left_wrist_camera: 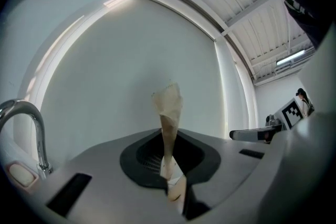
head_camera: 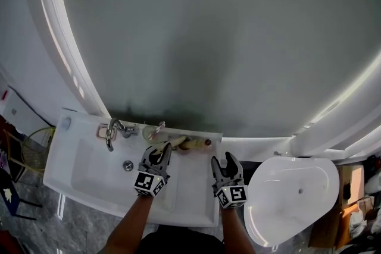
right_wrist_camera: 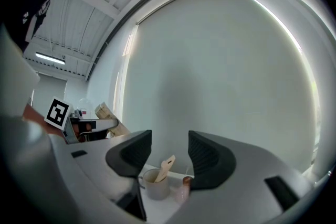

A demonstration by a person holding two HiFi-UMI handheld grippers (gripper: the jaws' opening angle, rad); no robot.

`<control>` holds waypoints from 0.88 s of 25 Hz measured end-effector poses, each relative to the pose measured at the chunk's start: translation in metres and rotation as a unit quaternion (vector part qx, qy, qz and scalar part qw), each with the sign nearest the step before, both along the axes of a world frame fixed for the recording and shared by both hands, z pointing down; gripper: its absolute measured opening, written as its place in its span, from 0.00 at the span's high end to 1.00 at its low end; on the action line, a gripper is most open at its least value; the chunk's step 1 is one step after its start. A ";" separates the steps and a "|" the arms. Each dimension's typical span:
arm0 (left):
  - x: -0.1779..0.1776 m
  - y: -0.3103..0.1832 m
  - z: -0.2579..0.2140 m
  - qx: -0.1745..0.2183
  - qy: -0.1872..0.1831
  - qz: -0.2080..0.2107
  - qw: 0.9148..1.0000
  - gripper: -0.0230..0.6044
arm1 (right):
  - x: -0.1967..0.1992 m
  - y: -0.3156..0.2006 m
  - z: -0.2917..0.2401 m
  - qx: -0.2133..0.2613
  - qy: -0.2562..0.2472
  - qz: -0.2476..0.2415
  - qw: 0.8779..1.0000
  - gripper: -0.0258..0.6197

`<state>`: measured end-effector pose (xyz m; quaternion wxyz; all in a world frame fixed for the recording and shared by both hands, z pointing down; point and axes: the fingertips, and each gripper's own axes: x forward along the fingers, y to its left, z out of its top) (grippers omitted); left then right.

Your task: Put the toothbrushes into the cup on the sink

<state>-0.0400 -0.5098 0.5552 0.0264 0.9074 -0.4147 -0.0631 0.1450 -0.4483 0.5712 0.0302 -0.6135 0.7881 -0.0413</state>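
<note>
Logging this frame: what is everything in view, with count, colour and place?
white ceramic sink: one, white, lower left of the head view.
curved chrome faucet: one, silver, sink's back left.
round metal drain: one, silver, basin floor.
pale cup: one, off-white, back ledge, ahead of the right gripper.
wooden toothbrush in the cup: one, tan, leaning.
small pinkish bottle: one, beside the cup.
white oval toilet-like fixture: one, right of the sink.
second wooden toothbrush: one, tan, clamped in the left gripper.
left gripper: grey, shut on that toothbrush.
right gripper: grey, open, empty.
</note>
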 end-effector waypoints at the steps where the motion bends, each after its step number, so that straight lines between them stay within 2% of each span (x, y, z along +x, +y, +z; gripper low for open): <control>1: 0.003 -0.002 0.003 -0.004 0.000 0.001 1.000 0.89 | 0.000 0.000 0.001 -0.001 0.000 0.000 1.000 0.60; 13: 0.019 -0.029 0.036 -0.019 -0.022 0.011 1.000 0.89 | 0.009 -0.005 0.012 -0.007 0.010 0.000 1.000 0.60; 14: 0.020 -0.031 0.037 -0.020 -0.021 0.013 1.000 0.89 | 0.010 -0.005 0.012 -0.004 0.011 0.004 1.000 0.63; 16: 0.021 -0.032 0.040 -0.021 -0.019 0.015 0.999 0.89 | 0.013 -0.004 0.010 0.003 0.013 0.013 1.000 0.87; 18: 0.021 -0.033 0.042 -0.022 -0.018 0.017 0.999 0.89 | 0.011 -0.003 0.009 0.006 0.013 0.010 1.000 0.91; 22: 0.021 -0.035 0.045 -0.024 -0.019 0.019 0.999 0.89 | 0.005 -0.002 0.007 0.009 0.010 -0.002 1.000 0.92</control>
